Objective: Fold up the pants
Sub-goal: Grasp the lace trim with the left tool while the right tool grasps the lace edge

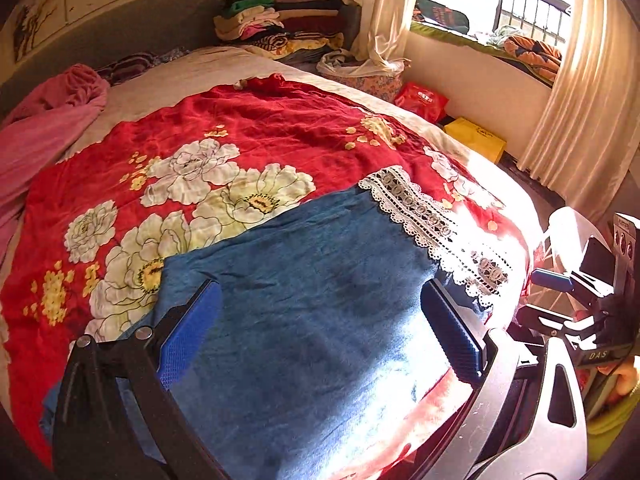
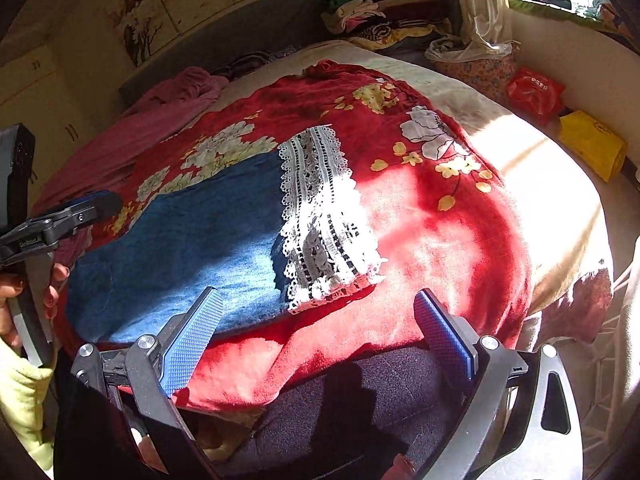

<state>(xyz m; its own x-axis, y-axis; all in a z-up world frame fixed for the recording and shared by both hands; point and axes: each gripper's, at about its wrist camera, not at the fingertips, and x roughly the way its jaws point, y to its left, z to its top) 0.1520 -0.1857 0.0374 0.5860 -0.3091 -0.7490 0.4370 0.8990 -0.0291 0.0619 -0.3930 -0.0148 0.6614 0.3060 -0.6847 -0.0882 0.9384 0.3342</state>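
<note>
Blue denim pants (image 1: 312,300) with a white lace hem (image 1: 432,224) lie flat on a red floral blanket (image 1: 248,140) on the bed. My left gripper (image 1: 320,292) is open and empty, just above the denim, its blue pads (image 1: 188,332) spread wide. My right gripper (image 2: 320,304) is open and empty near the bed's front edge, just in front of the pants (image 2: 192,248) and the lace hem (image 2: 320,216). The right gripper shows at the right of the left wrist view (image 1: 560,280); the left one shows at the left of the right wrist view (image 2: 84,208).
A pink garment (image 1: 52,120) lies at the bed's left. A pile of folded clothes (image 1: 280,20) sits at the bed's head. Red (image 1: 422,100) and yellow (image 1: 476,140) bags lie on the floor by the curtained window (image 1: 500,0). The dark bed base (image 2: 340,400) is below.
</note>
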